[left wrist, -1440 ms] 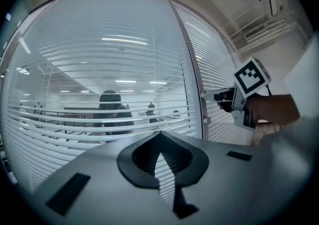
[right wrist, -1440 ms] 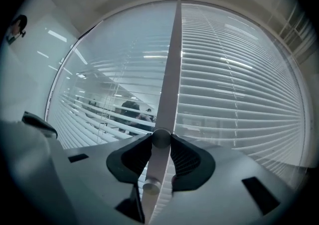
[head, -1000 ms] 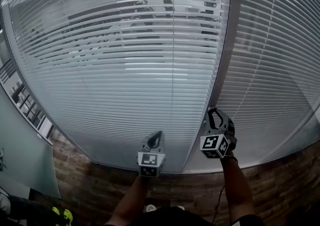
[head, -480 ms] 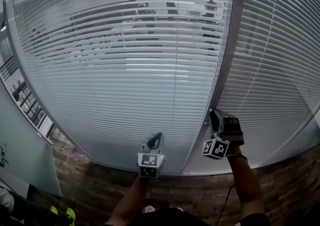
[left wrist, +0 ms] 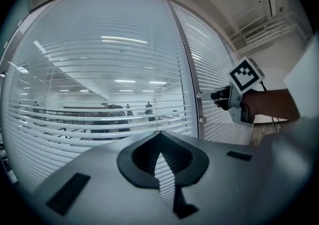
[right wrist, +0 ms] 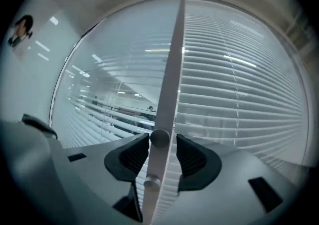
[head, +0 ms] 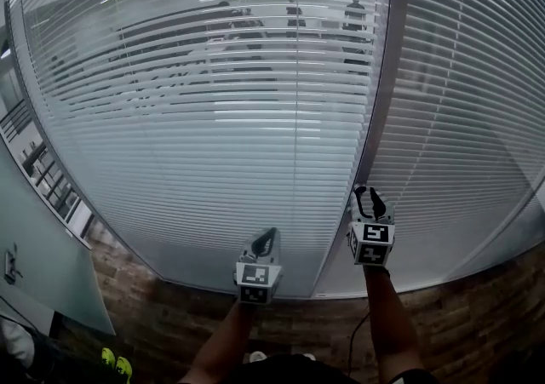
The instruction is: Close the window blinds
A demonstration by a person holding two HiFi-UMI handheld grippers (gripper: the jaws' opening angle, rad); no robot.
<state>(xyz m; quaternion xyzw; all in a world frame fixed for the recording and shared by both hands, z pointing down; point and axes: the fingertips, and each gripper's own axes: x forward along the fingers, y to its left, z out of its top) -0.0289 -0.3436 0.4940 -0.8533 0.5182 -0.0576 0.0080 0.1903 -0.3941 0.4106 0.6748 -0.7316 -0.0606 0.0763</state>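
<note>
The left blind (head: 213,118) has its slats tilted part way, so the office beyond shows through; the right blind (head: 460,118) looks more closed. Between them runs a grey mullion (head: 383,101) carrying a round knob (right wrist: 159,137), with a second knob (right wrist: 152,183) lower down. My right gripper (head: 366,195) is at the mullion. Its jaws have just been opening and now stand open on either side of the round knob, with gaps at both pads. My left gripper (head: 269,235) hovers before the left blind, shut with nothing in it.
A brick-patterned base (head: 170,314) runs under the windows. A frosted glass panel (head: 43,272) stands at the far left. Several people (head: 294,12) are beyond the glass. From the left gripper view, the right gripper (left wrist: 204,96) sits against the mullion (left wrist: 187,69).
My right gripper has rolled back so its marker cube faces upright, and its jaws have widened off the knob. The left gripper has stayed still.
</note>
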